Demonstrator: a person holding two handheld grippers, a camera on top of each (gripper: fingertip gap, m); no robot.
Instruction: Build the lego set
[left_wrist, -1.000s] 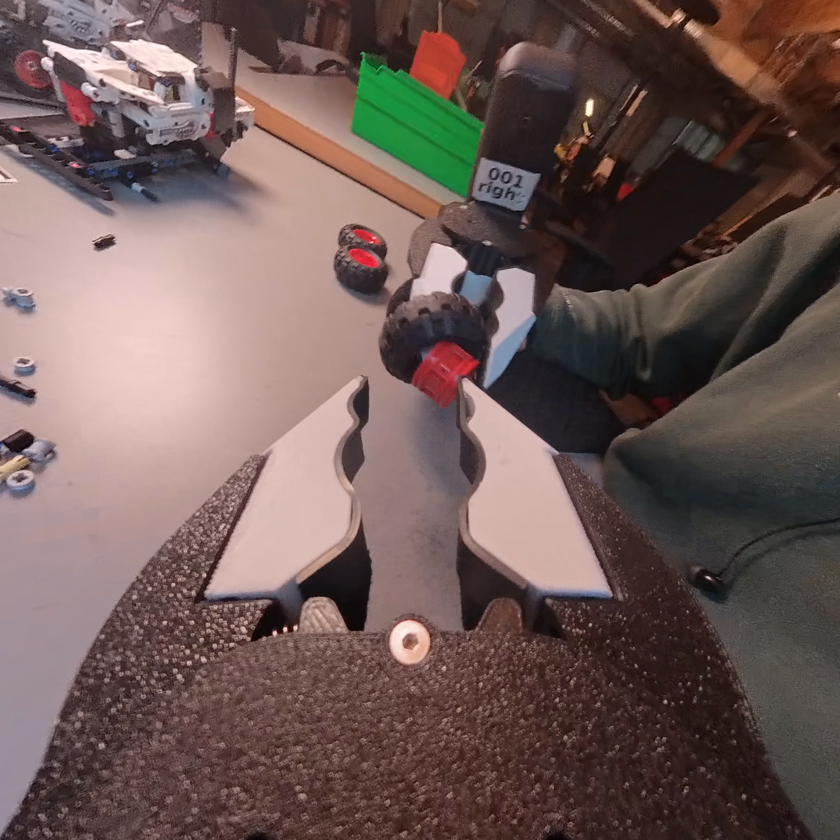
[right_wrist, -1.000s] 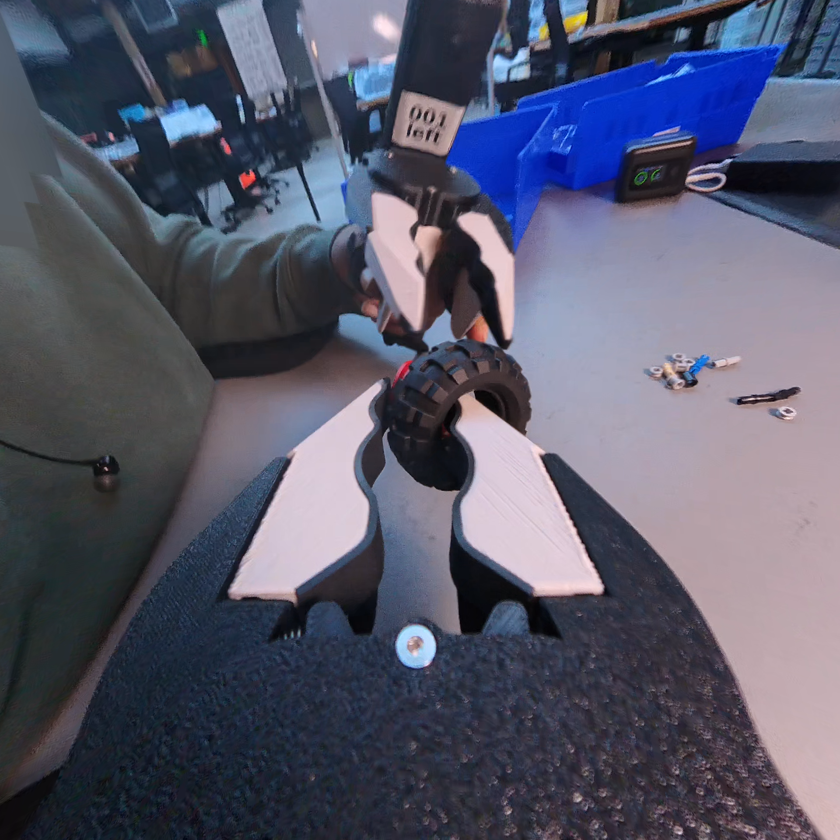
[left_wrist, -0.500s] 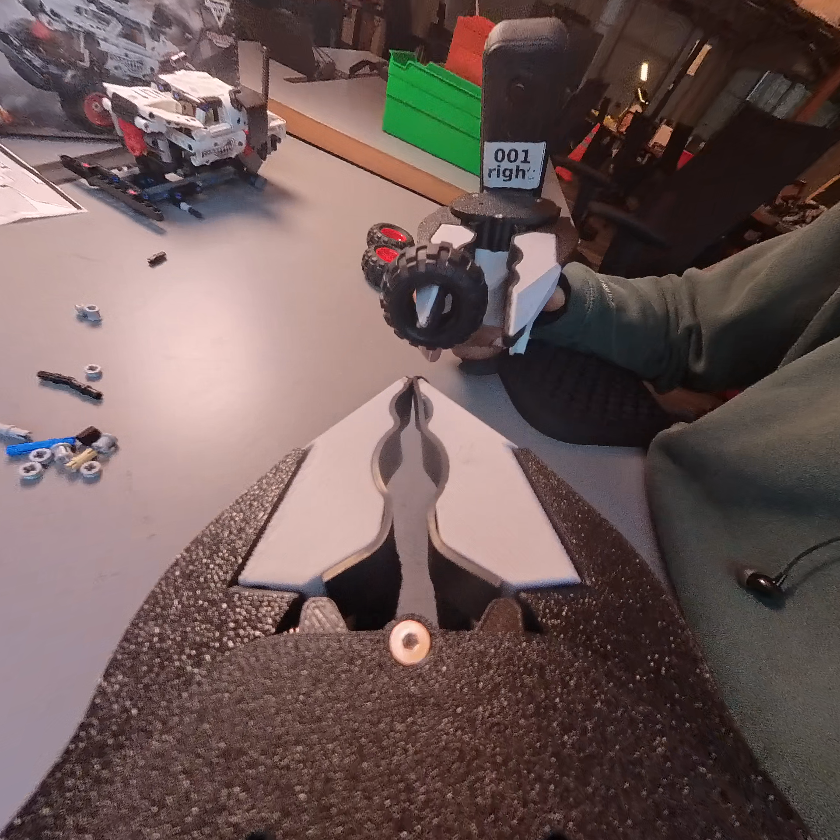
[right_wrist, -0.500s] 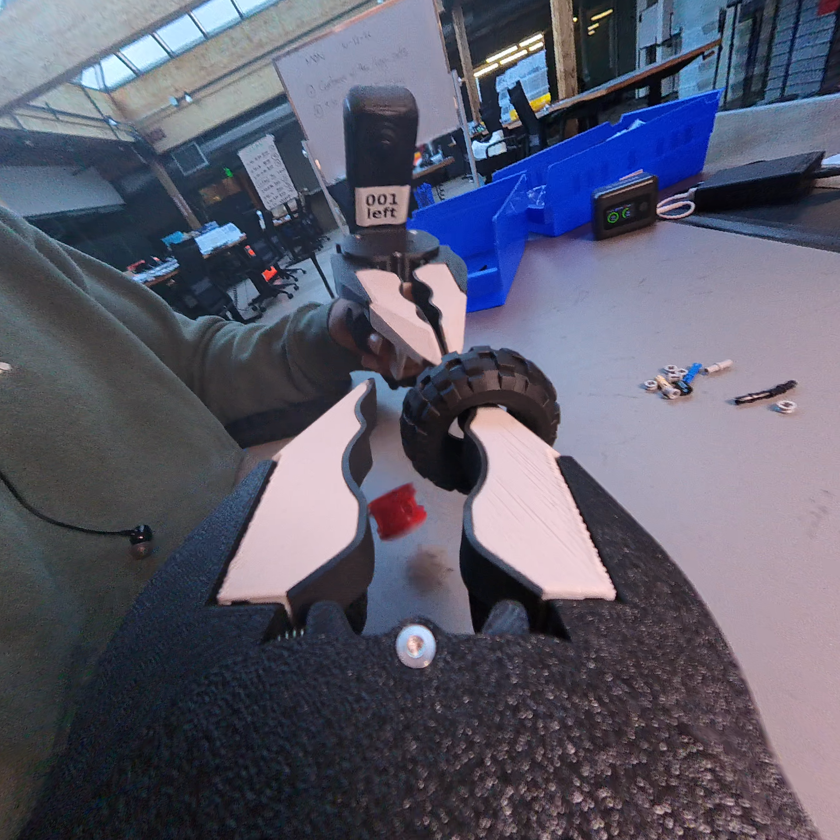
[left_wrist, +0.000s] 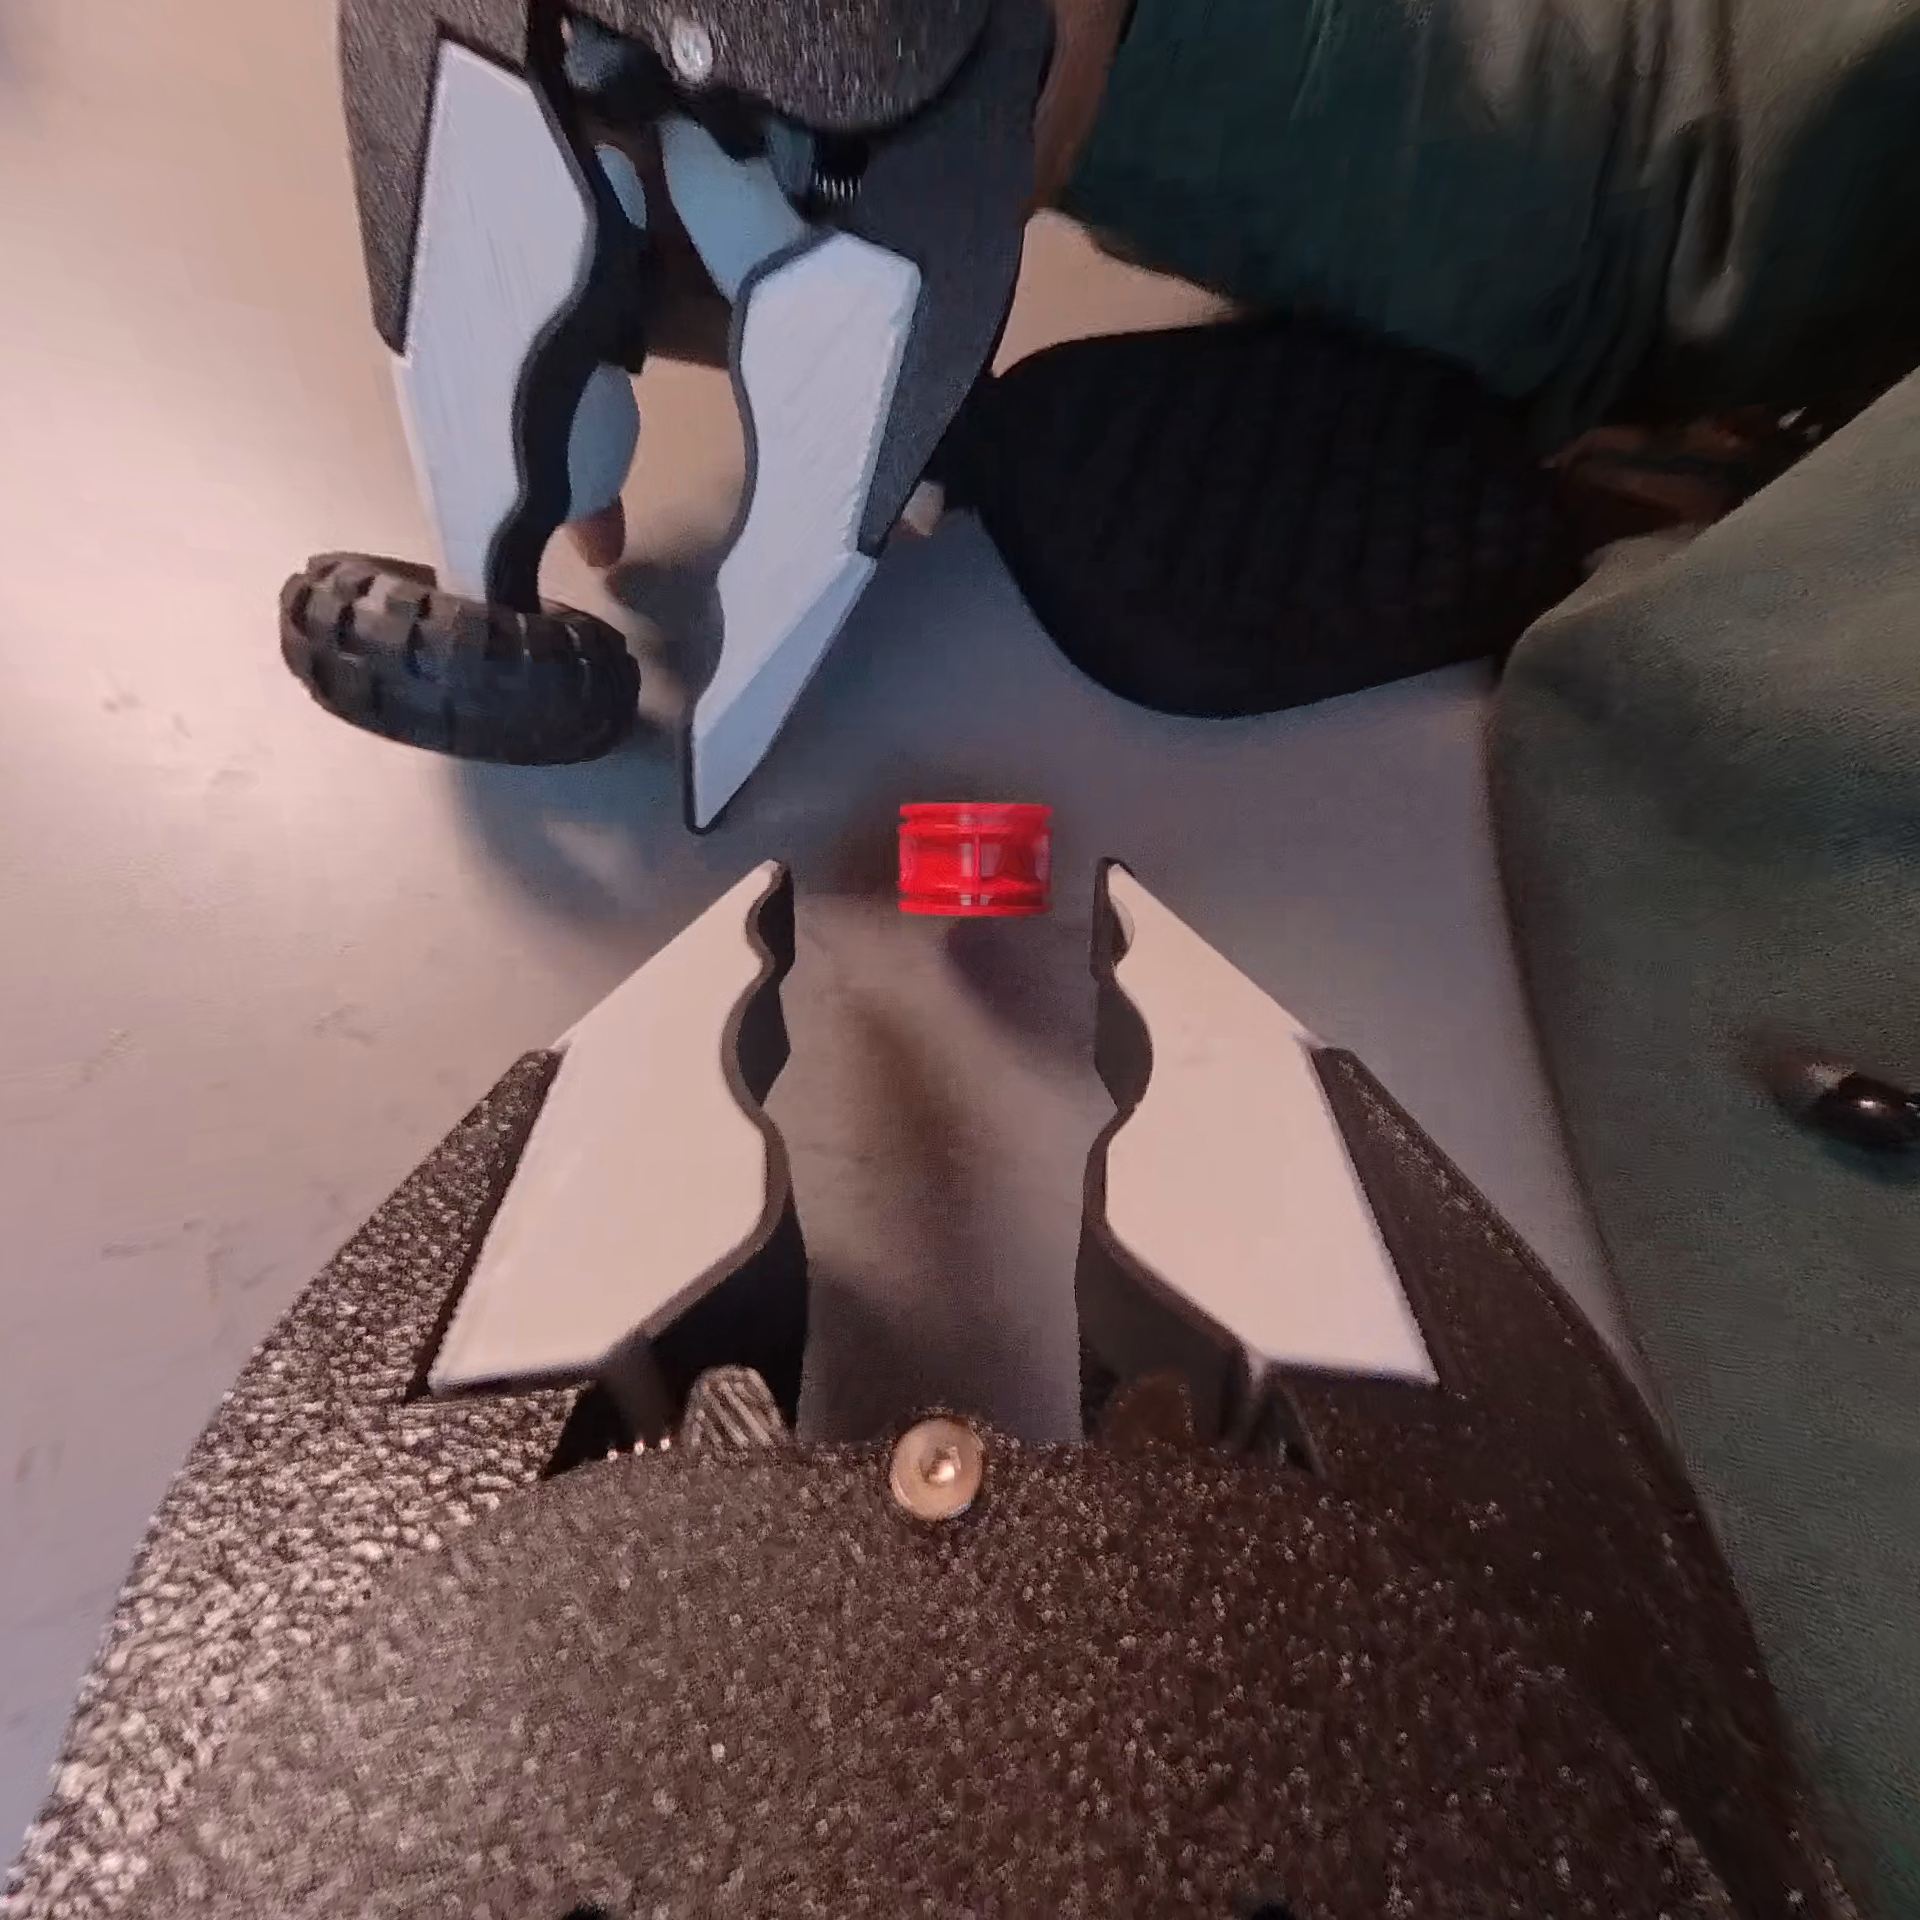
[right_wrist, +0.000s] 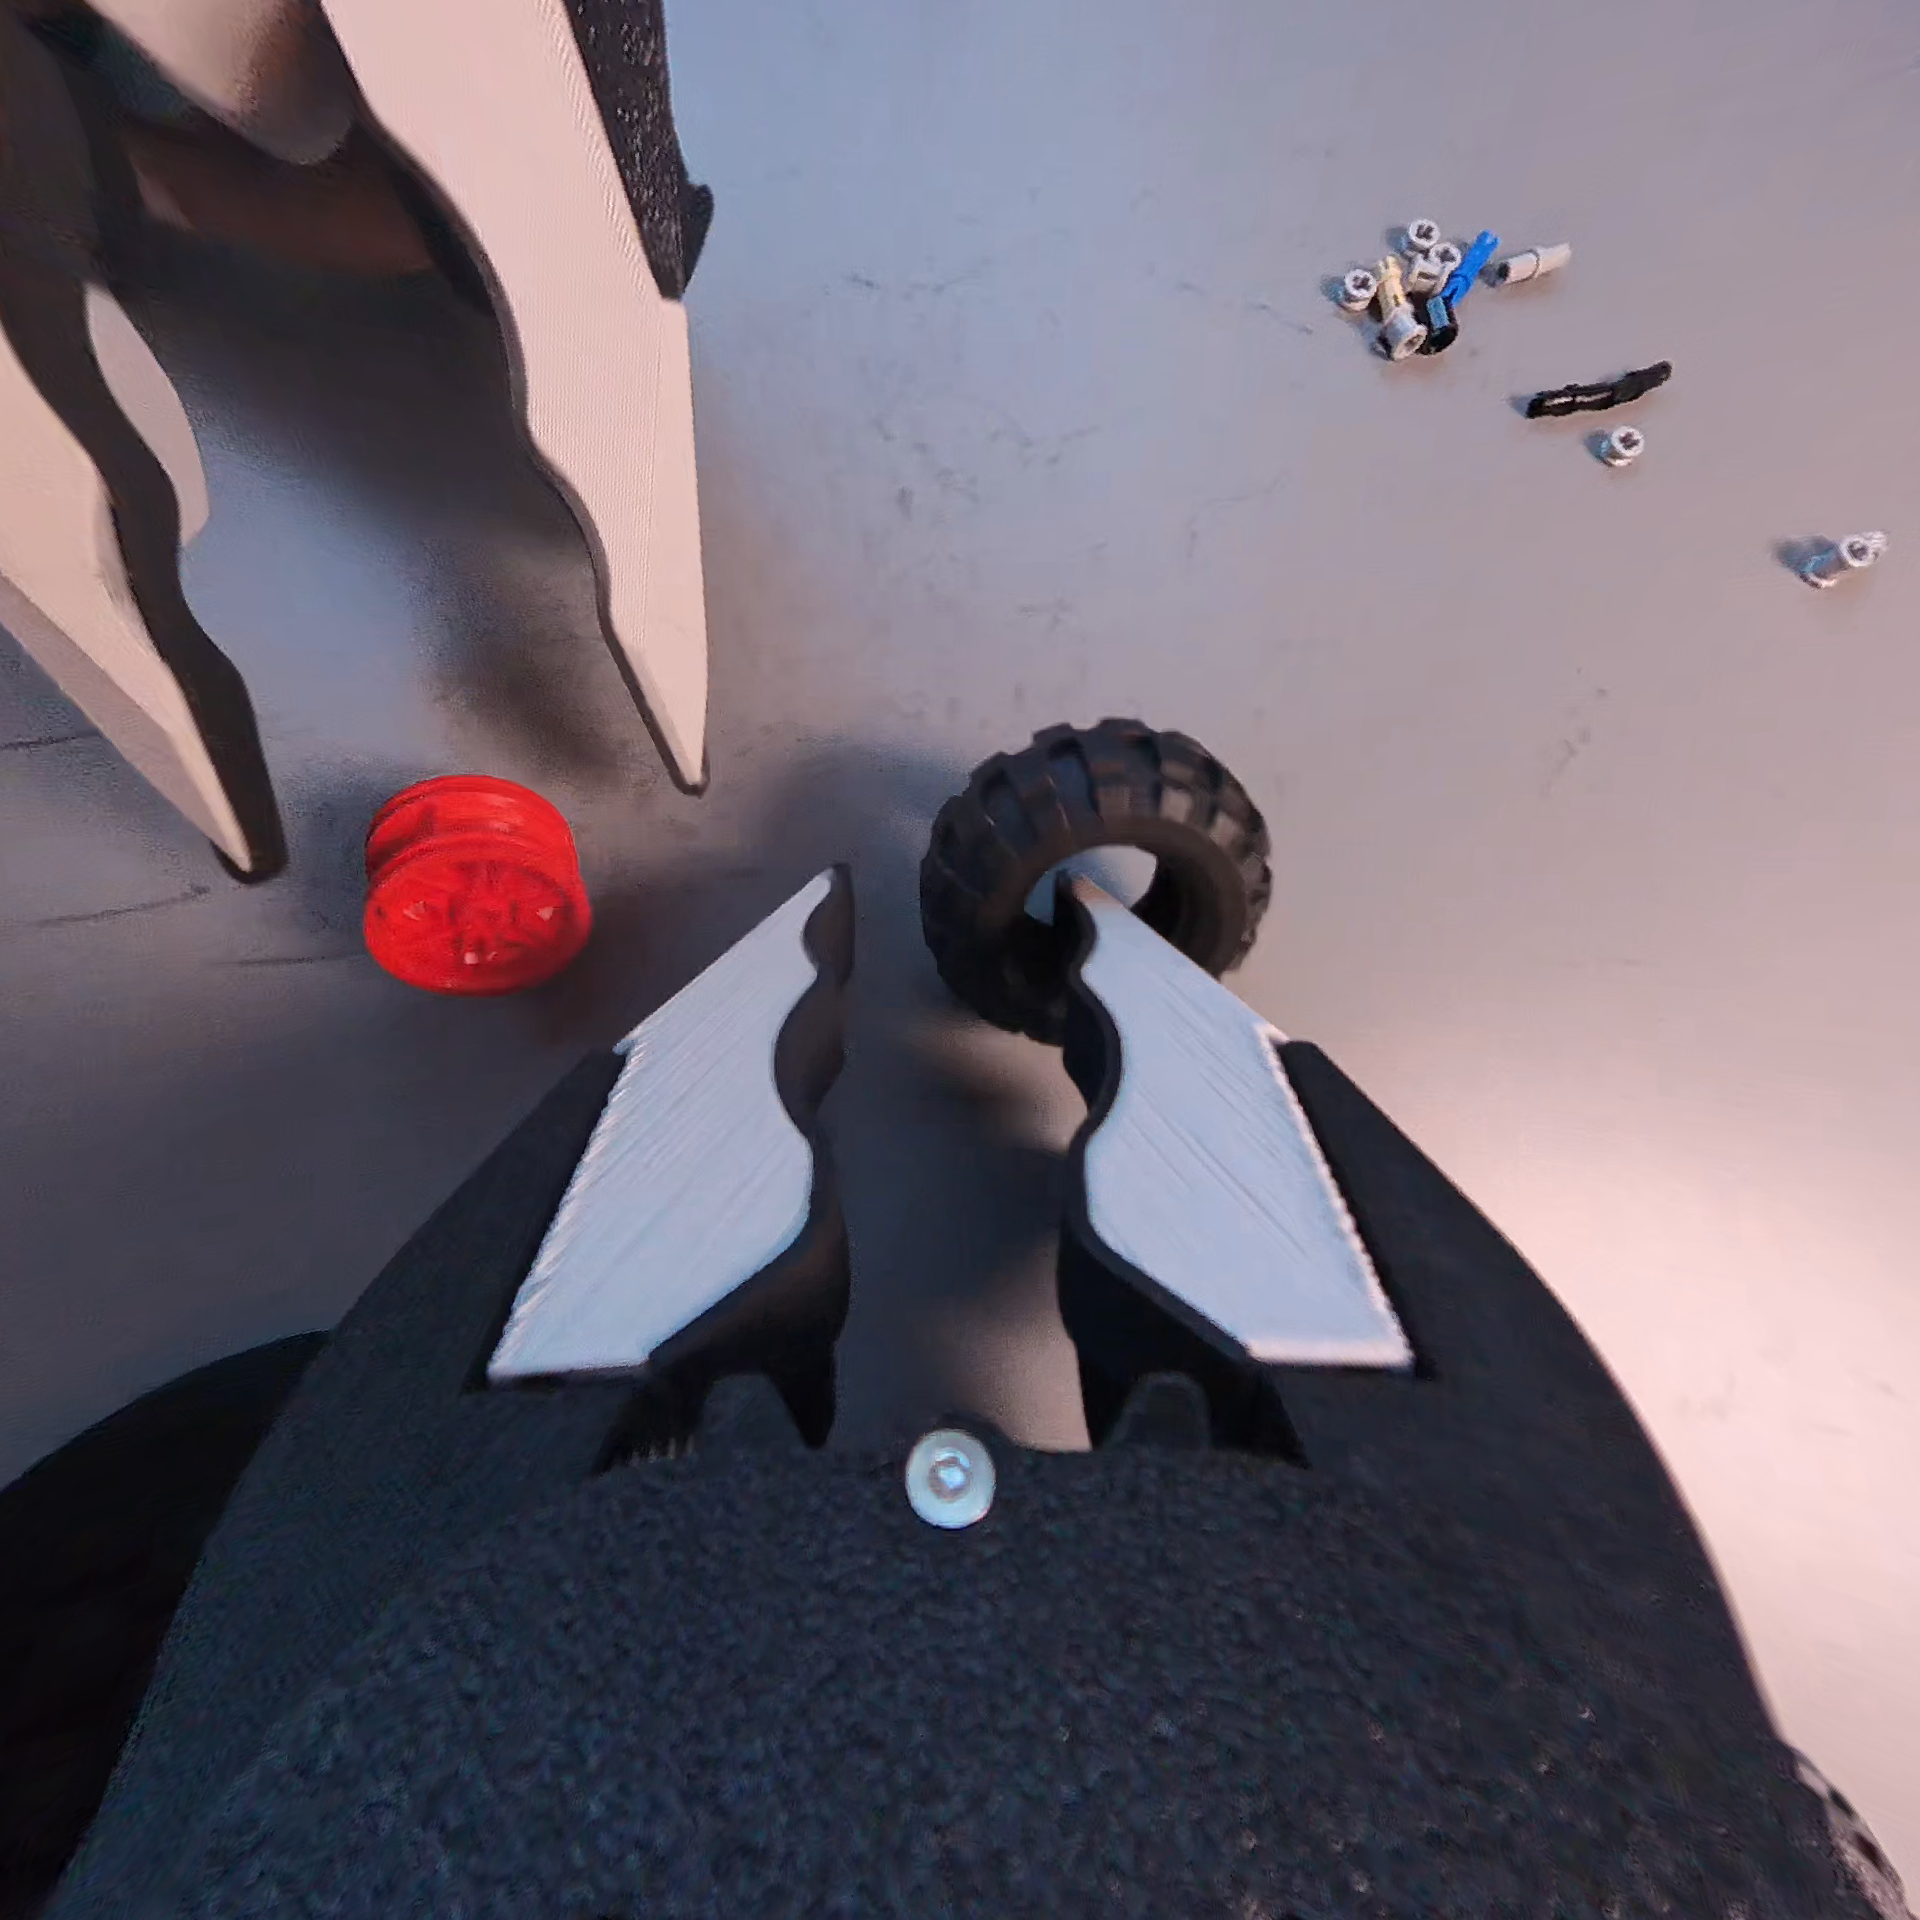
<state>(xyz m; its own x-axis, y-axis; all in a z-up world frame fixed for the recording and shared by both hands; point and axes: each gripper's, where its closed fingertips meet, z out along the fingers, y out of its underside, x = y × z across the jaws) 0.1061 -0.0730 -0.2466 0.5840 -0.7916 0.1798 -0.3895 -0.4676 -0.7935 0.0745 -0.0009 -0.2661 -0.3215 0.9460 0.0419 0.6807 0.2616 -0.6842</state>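
Observation:
A red wheel hub (left_wrist: 971, 859) lies on the grey table (left_wrist: 208, 935), just beyond my left gripper (left_wrist: 943, 891), which is open, empty and tipped down at it. My right gripper (left_wrist: 608, 707) comes down from the top of the left wrist view, open, with one finger poked through the black tyre (left_wrist: 457, 686). In the right wrist view the tyre (right_wrist: 997, 821) hangs on the right finger of my right gripper (right_wrist: 954, 888) and touches the table. The hub (right_wrist: 473, 883) lies to its left, under the open left gripper (right_wrist: 470, 821).
A small heap of grey, blue and tan pins (right_wrist: 1423, 291), a black axle piece (right_wrist: 1595, 390) and loose grey bushes (right_wrist: 1616, 445) lie at the far right. A person's green sleeve (left_wrist: 1455, 208) and a black pad (left_wrist: 1247, 520) are beside the right gripper.
The red hub has dropped out of the tyre onto the table. Both grippers have tipped down towards the table. The left gripper has opened. The tyre stays hooked on the right gripper's finger.

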